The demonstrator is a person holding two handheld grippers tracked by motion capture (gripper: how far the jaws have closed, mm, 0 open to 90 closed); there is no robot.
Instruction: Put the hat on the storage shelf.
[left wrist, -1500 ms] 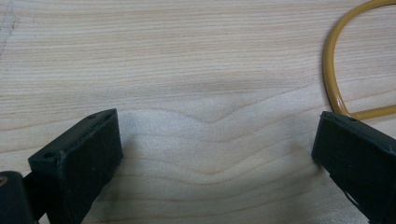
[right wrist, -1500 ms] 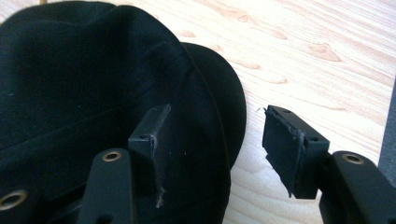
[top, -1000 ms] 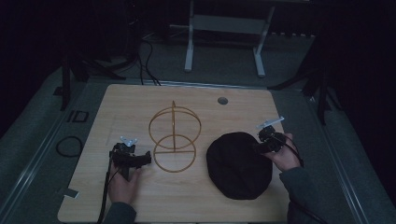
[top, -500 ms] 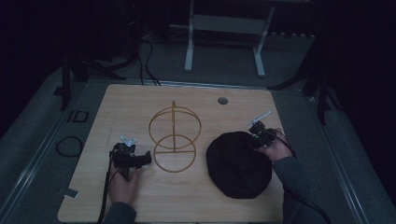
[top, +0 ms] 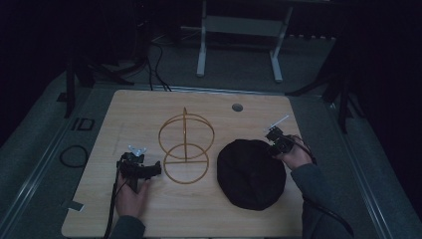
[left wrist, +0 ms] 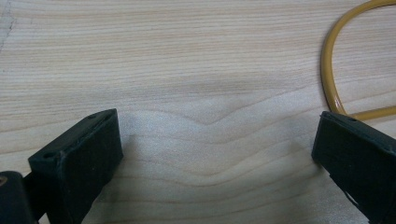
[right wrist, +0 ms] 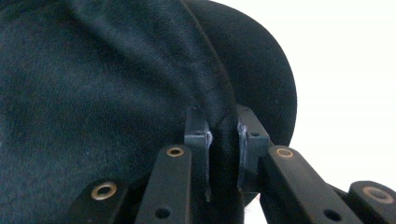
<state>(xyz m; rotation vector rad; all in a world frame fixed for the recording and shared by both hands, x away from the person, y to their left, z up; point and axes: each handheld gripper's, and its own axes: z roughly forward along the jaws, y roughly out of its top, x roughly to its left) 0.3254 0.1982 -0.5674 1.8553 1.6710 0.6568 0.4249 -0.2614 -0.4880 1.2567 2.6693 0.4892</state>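
A black hat (top: 251, 174) of soft felt-like cloth is lying on the right half of the surface (top: 149, 107), and its far right edge is pinched by the right gripper (top: 274, 143); in the right gripper view a raised fold of the fabric (right wrist: 223, 140) is seen squeezed flat between the two fingers (right wrist: 198, 135), which have just been closing on it. The hat is judged light and limp: a ridge is already pulled up from the clamp toward the crown, so sagging and folding are to be expected once it is lifted, and a hold at the thicker brim seam looks safer than one on loose cloth, which could slip out. Just left of the hat a yellow wire stand (top: 186, 148) is set, made of an upright ring and a flat base ring, stiff and probably light enough to be tipped by a nudge. The left gripper (top: 149, 169) is held beside that base ring, apart from it, with its fingers (left wrist: 79, 163) spread wide over bare wood and nothing between them. The surface is pale wood-grain board with a small round grommet (top: 237, 107) near the far edge. Beyond it the room is dark, with grey flooring, black cables (top: 157, 64) and a white metal frame (top: 239, 40) at the back
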